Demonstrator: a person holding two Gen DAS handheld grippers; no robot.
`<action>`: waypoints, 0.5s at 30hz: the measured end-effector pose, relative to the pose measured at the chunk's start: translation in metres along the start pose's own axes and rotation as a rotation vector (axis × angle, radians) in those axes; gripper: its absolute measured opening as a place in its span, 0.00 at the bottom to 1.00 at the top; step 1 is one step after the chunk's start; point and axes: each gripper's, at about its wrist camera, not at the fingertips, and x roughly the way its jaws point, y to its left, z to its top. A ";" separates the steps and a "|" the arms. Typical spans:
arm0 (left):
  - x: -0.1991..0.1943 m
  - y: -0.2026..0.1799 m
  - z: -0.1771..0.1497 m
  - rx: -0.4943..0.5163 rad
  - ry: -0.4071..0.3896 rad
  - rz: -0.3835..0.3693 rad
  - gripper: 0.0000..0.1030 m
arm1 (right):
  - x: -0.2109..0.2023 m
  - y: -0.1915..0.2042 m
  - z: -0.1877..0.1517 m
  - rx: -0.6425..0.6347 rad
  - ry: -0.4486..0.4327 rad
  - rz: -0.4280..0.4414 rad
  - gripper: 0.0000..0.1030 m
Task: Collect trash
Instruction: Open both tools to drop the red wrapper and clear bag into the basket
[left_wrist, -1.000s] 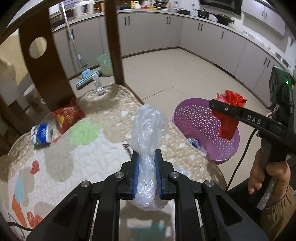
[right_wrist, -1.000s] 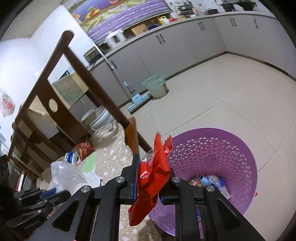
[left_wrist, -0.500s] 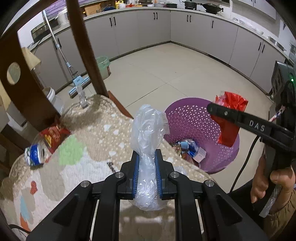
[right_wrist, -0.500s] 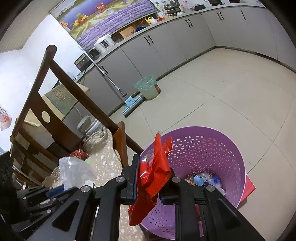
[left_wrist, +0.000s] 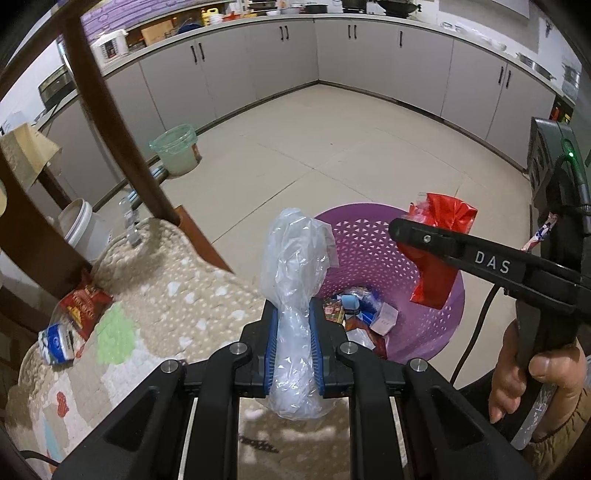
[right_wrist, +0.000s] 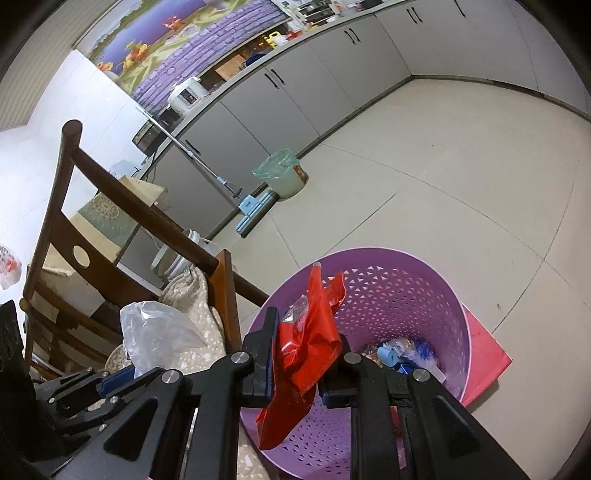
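While wrappers fill it, basket (purple) stands upright.

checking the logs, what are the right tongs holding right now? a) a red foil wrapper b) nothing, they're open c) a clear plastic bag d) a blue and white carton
a: the right tongs are clamped on a crumpled red foil wrapper that hangs over the purple basket, while the clear plastic bag sits in the left tongs.

Left gripper fingers clamped; right gripper fingers clamped.
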 end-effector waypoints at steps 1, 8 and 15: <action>0.001 -0.002 0.001 0.004 0.001 -0.002 0.15 | 0.000 -0.002 0.000 0.003 0.001 -0.001 0.19; 0.012 -0.009 0.009 0.011 0.009 -0.012 0.15 | 0.007 -0.013 0.002 0.035 0.026 -0.003 0.19; 0.015 -0.008 0.014 -0.018 0.006 -0.034 0.20 | 0.010 -0.017 0.003 0.037 0.035 -0.019 0.19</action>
